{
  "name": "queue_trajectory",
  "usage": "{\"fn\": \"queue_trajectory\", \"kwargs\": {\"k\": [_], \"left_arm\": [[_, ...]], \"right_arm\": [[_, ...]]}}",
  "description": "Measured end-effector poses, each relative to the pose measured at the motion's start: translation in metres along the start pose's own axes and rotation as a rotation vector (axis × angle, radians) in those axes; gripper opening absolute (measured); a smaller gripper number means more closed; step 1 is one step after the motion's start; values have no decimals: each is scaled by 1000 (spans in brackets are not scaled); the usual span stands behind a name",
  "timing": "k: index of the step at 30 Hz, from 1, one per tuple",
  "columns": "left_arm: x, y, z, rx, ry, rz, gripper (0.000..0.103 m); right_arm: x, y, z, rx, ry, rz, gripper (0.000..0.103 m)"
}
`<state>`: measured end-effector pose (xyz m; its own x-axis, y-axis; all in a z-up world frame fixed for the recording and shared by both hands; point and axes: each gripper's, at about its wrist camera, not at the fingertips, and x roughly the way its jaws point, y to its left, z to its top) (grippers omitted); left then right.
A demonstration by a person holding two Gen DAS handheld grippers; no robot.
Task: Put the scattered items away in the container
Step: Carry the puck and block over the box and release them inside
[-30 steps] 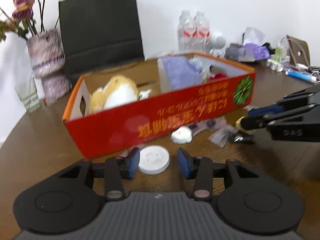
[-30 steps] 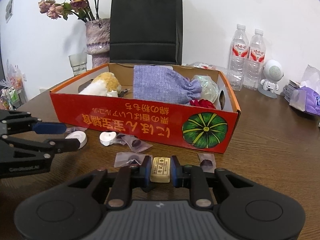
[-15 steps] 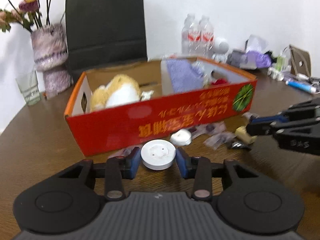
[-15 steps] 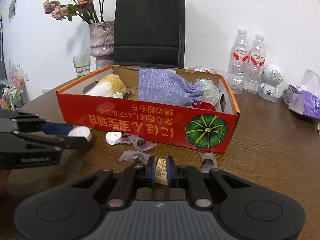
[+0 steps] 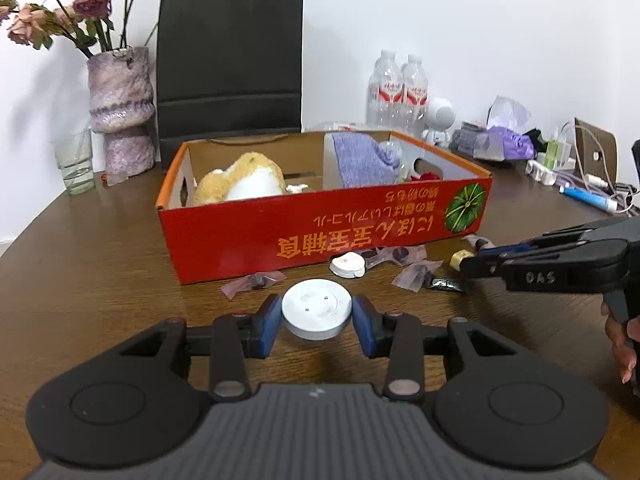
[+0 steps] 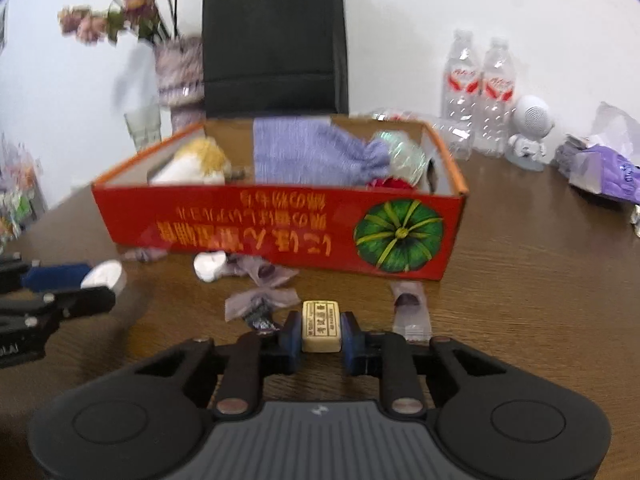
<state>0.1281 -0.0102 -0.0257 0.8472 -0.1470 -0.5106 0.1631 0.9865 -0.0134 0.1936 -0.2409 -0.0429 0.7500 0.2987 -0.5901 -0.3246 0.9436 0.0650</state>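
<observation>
Orange Japanese lettering is printed upside down along the front of the red cardboard box [image 5: 320, 236], beside a green pumpkin picture. "OAS" is embossed on the right gripper [image 5: 464, 266]. Dark print on the small yellow block [image 6: 321, 326] is too small to be read.

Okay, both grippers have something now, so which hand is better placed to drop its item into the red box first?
Probably the left. The left gripper grips the white round disc, lifted clear of the table, facing the red box. The right gripper pinches the small cream block low by the wrappers.
</observation>
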Motion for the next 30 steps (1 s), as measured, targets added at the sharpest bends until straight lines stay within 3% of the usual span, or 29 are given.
{"fn": "queue_trajectory", "kwargs": {"k": [6, 13, 17, 20, 25, 30], "left_arm": [[-40, -1, 11, 20, -81, -10, 39], [-42, -2, 52, 49, -136, -45, 39], [-11, 1, 102, 39, -153, -34, 39], [31, 3, 128, 16, -139, 15, 39], [104, 9, 130, -35, -54, 62, 39], [137, 12, 121, -25, -28, 58, 41]], "right_arm": [[-53, 6, 6, -10, -111, 33, 20], [-66, 5, 27, -27, -146, 36, 20], [-50, 0, 73, -44, -166, -5, 20], [-15, -6, 107, -36, -138, -46, 20], [55, -22, 123, 35, -60, -84, 20], [86, -35, 110, 71, -64, -79, 20]]}}
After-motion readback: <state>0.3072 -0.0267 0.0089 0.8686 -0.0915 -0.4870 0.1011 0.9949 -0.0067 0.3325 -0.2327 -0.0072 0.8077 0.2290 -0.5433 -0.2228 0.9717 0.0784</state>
